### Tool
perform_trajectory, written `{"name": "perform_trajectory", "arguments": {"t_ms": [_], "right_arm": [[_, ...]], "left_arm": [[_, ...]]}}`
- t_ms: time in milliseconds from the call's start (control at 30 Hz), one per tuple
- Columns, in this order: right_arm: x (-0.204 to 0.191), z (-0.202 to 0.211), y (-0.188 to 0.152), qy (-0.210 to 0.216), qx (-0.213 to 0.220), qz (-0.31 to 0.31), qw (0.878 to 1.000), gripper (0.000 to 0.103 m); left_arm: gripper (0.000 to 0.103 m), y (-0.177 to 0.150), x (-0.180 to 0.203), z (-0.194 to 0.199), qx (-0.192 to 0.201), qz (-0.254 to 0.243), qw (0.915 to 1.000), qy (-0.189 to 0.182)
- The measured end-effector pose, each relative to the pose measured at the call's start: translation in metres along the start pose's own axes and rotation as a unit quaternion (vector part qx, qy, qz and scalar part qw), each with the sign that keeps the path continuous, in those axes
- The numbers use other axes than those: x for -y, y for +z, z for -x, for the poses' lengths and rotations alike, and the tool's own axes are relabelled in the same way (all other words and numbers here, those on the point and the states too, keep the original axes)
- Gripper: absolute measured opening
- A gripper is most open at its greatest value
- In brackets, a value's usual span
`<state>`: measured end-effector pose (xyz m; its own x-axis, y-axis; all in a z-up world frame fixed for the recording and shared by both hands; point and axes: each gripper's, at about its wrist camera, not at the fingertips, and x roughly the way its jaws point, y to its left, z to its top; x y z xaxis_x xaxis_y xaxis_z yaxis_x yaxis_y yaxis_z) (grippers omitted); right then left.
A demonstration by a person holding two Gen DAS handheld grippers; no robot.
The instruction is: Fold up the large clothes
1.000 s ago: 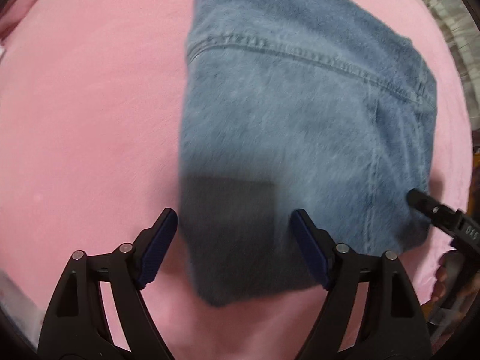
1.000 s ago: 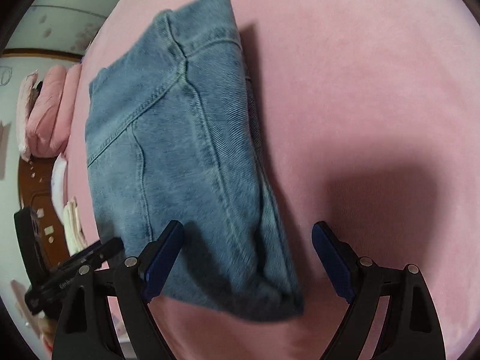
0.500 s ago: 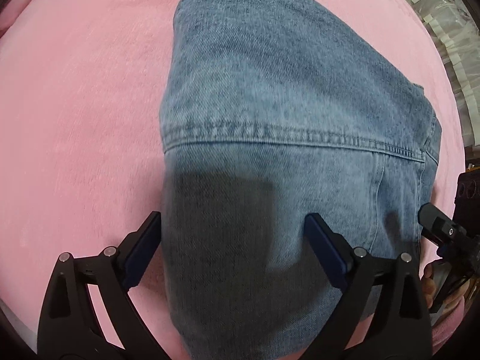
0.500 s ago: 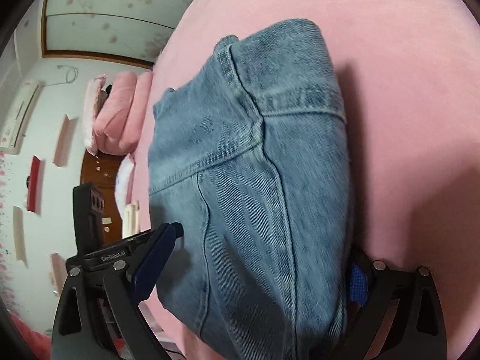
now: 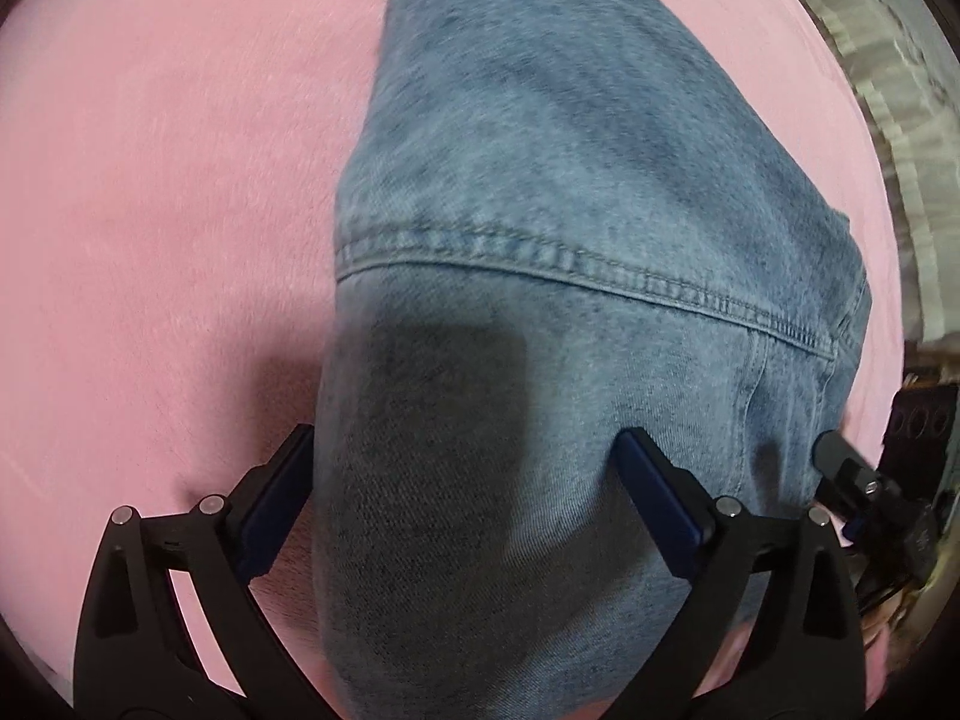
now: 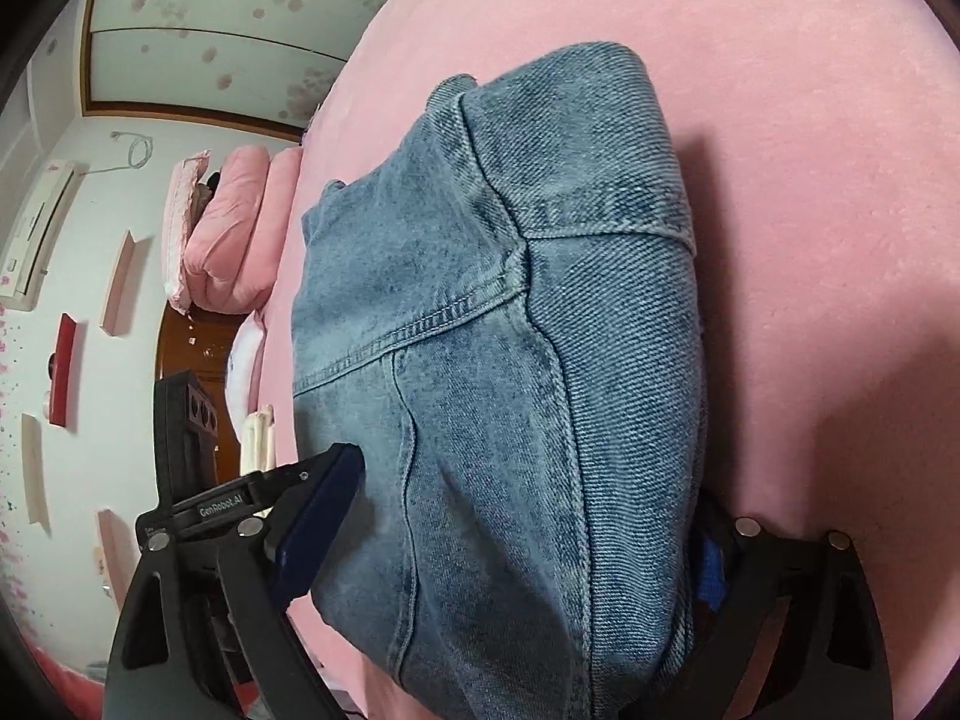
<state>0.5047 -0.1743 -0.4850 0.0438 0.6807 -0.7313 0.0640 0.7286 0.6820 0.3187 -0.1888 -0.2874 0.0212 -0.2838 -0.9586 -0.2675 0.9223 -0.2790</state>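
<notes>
A pair of blue jeans [image 5: 570, 192] lies folded into a thick bundle on a pink bed cover [image 5: 168, 180]. A line of stitching runs across the cloth.

The left gripper [image 5: 465, 495] points down at the near end of the jeans. Its jaws have just been opening and now stand wide. One finger [image 5: 276, 504] sits at the left edge of the bundle, on the pink cover. The other finger [image 5: 657, 504] lies over the denim. The near end of the jeans is between them, but I cannot tell if the pads press it.

The right gripper [image 6: 516, 540] comes at the bundle from its other side. Its jaws have just been closing a little, yet they are still wide apart. The folded jeans [image 6: 510, 360] fill the gap. The left finger [image 6: 318, 516] sits just beside the cloth. The right finger [image 6: 711, 564] is mostly hidden behind the folded edge.

Far off, pink bedding [image 6: 234, 228] is piled at the end of the bed.
</notes>
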Motion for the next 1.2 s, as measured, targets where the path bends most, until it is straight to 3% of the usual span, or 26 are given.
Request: {"name": "perform_trajectory", "arguments": {"t_ms": [67, 100, 133, 167, 267, 333, 500, 867, 1200], "right_arm": [[0.001, 0.002, -0.001, -0.012, 0.001, -0.001, 1.0, 0.075], [0.002, 0.003, -0.002, -0.022, 0.0, -0.002, 1.0, 0.068], [0.006, 0.005, -0.003, -0.04, -0.001, -0.005, 0.999, 0.052], [0.009, 0.007, -0.003, -0.052, -0.001, -0.01, 0.999, 0.045], [0.019, 0.014, -0.006, -0.021, 0.006, -0.044, 0.999, 0.036], [0.018, 0.015, -0.008, -0.021, 0.009, -0.046, 0.999, 0.031], [0.007, 0.021, -0.015, -0.034, 0.026, -0.043, 0.998, 0.023], [-0.005, 0.049, -0.031, -0.028, 0.065, -0.023, 0.997, 0.015], [-0.073, 0.063, -0.055, -0.088, 0.068, 0.059, 0.992, 0.014]], "left_arm": [[0.098, -0.002, -0.004, 0.0, -0.001, 0.011, 0.9999, -0.005], [0.094, -0.003, -0.006, 0.001, -0.001, 0.013, 0.9999, -0.006], [0.091, -0.005, -0.007, 0.002, 0.002, 0.015, 0.9998, -0.009], [0.086, -0.006, -0.007, 0.004, 0.002, 0.015, 0.9999, -0.007], [0.067, -0.013, -0.006, 0.013, 0.012, 0.01, 0.9999, 0.004], [0.063, -0.016, -0.007, 0.017, 0.019, 0.013, 0.9997, 0.006], [0.049, -0.024, -0.007, 0.029, 0.032, 0.008, 0.9992, 0.021], [0.037, -0.04, 0.022, 0.056, 0.043, -0.005, 0.9965, 0.072], [0.031, -0.014, 0.016, 0.088, 0.01, 0.005, 0.9992, 0.039]]}}
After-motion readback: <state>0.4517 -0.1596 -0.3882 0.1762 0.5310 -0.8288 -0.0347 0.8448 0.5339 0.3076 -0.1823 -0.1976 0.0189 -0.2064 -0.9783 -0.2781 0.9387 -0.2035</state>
